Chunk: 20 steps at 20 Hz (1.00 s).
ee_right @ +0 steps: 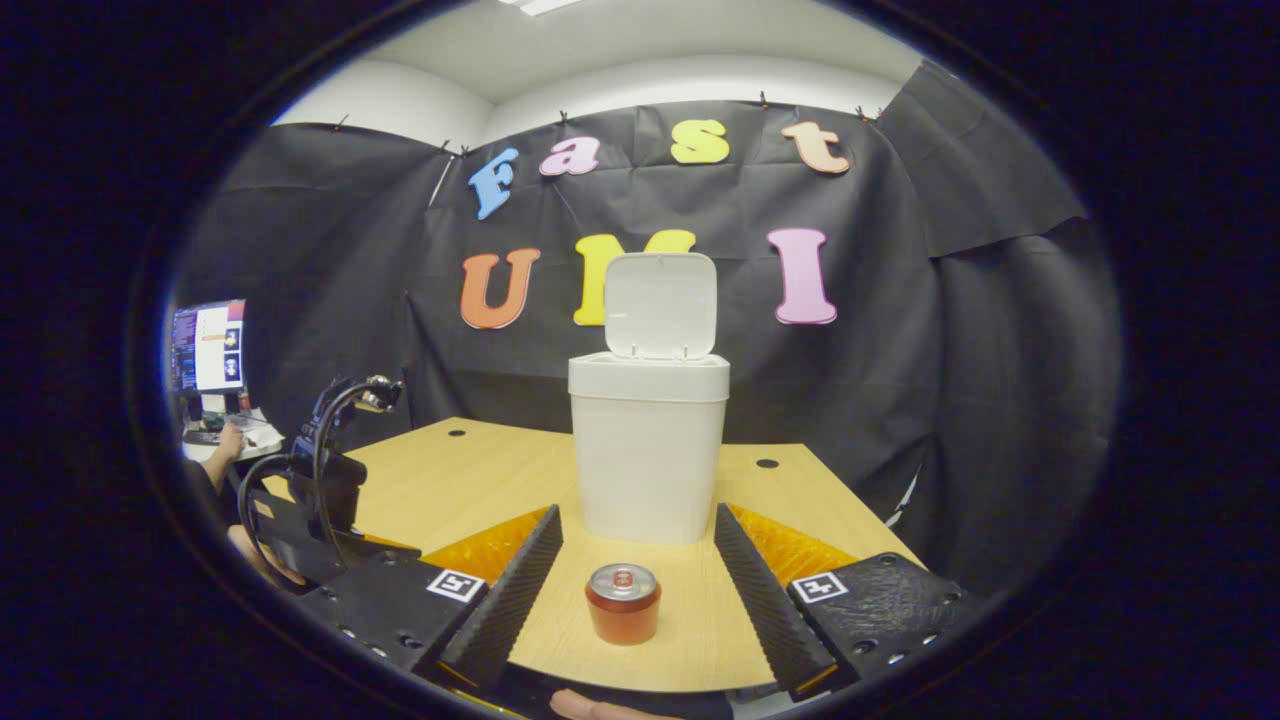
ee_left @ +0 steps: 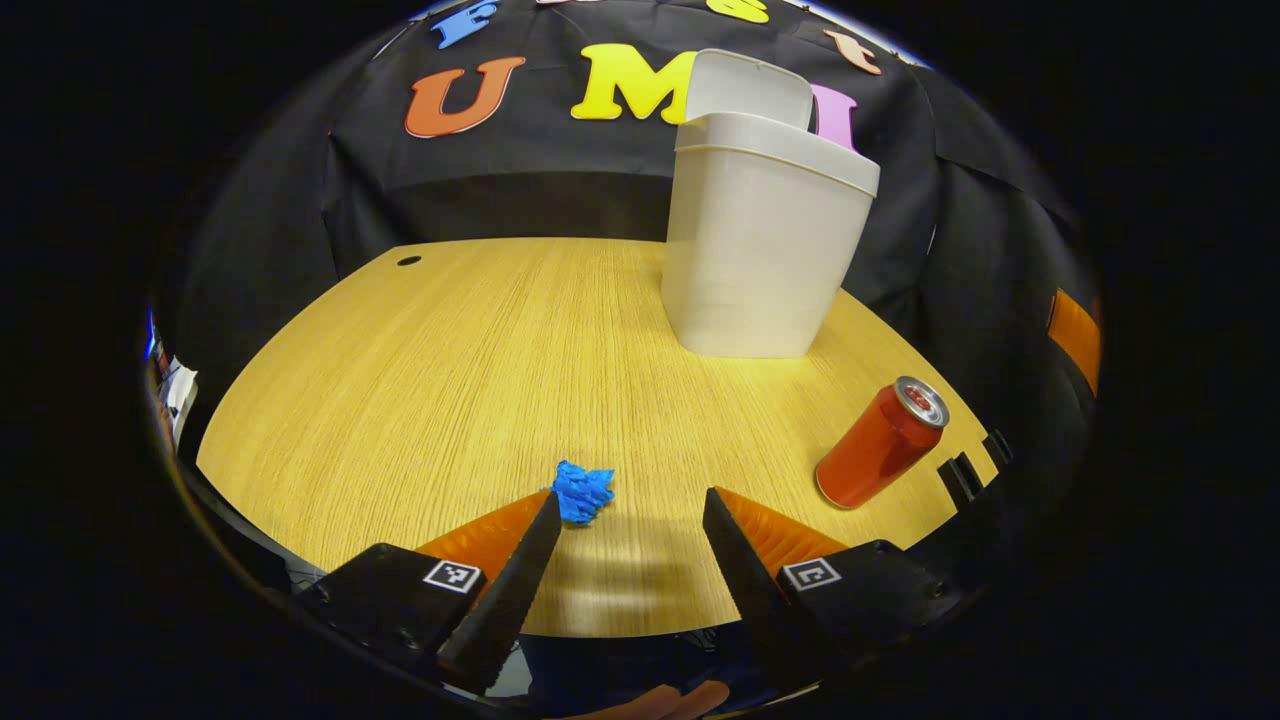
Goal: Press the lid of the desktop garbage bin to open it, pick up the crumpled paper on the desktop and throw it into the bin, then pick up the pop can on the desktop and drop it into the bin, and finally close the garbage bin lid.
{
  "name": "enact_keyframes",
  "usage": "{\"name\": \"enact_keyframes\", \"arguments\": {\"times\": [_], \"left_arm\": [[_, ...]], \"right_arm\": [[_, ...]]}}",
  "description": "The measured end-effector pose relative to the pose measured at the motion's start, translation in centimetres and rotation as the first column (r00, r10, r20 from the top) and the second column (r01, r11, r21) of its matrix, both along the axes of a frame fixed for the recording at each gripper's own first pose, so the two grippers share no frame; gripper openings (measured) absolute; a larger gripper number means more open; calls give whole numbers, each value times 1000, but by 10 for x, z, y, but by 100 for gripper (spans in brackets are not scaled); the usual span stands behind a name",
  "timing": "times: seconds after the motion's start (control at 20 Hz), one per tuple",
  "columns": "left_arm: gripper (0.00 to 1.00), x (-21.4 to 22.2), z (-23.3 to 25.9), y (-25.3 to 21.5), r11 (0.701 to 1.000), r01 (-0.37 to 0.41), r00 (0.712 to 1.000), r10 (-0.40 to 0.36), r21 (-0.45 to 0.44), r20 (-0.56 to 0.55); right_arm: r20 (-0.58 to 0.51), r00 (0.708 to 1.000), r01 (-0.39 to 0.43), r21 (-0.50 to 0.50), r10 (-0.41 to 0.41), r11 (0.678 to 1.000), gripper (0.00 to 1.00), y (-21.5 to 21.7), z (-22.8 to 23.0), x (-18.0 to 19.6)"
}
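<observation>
**Lid up, paper just ahead of the left claw**

The garbage bin [ee_right: 648,460] stands on the wooden desktop [ee_left: 420,370] with its lid [ee_right: 661,305] tipped up and back, so by my reading the pressing step is done and the paper comes next.

The left gripper [ee_left: 630,520] hangs low over the near edge of the desk, fingers spread wide and holding nothing. The crumpled paper [ee_left: 583,491], a small blue wad, lies just ahead of it and off to its left finger's side, nearly touching that fingertip in the left gripper view. It is not centred in the gap. A short push forward with a slight shift leftward looks like the line to take. The wad has no long axis to speak of, so any approach angle should do.

The right gripper [ee_right: 638,545] is also released, fingers wide apart, aimed straight at the bin. The pop can [ee_right: 622,602] stands upright on the desk between and ahead of those fingers, touching neither, with the bin beyond it.

So: left claw nearer the paper, right claw nearer the can. There is bare desk all around the paper, and the run from it up to the bin's open mouth looks free. In the right gripper view, cabling [ee_right: 320,450] and a hand [ee_right: 228,440] sit well off at the left.
</observation>
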<state>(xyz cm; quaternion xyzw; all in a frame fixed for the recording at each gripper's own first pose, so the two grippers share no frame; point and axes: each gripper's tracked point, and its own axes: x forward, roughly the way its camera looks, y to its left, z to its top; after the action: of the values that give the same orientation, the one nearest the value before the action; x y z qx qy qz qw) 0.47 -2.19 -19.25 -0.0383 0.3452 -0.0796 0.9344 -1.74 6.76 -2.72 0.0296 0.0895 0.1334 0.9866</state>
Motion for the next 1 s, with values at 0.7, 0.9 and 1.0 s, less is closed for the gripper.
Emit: {"name": "enact_keyframes", "arguments": {"times": [0.7, 0.9, 1.0], "left_arm": [[85, 18, -33, 11, 998, -57, 998, 57, -6, -25], [73, 26, -36, 17, 998, -57, 998, 57, 37, -4], [66, 26, -37, 21, 997, -65, 998, 65, 43, -4]], "right_arm": [[-304, 952, -10, 58, 27, 998, 96, 42, -76, 2], [-310, 951, -3, 16, 8, 1000, 96, 41, -87, 8], [-323, 947, -2, 2, 2, 1000, 96, 41, -95, 11]]}}
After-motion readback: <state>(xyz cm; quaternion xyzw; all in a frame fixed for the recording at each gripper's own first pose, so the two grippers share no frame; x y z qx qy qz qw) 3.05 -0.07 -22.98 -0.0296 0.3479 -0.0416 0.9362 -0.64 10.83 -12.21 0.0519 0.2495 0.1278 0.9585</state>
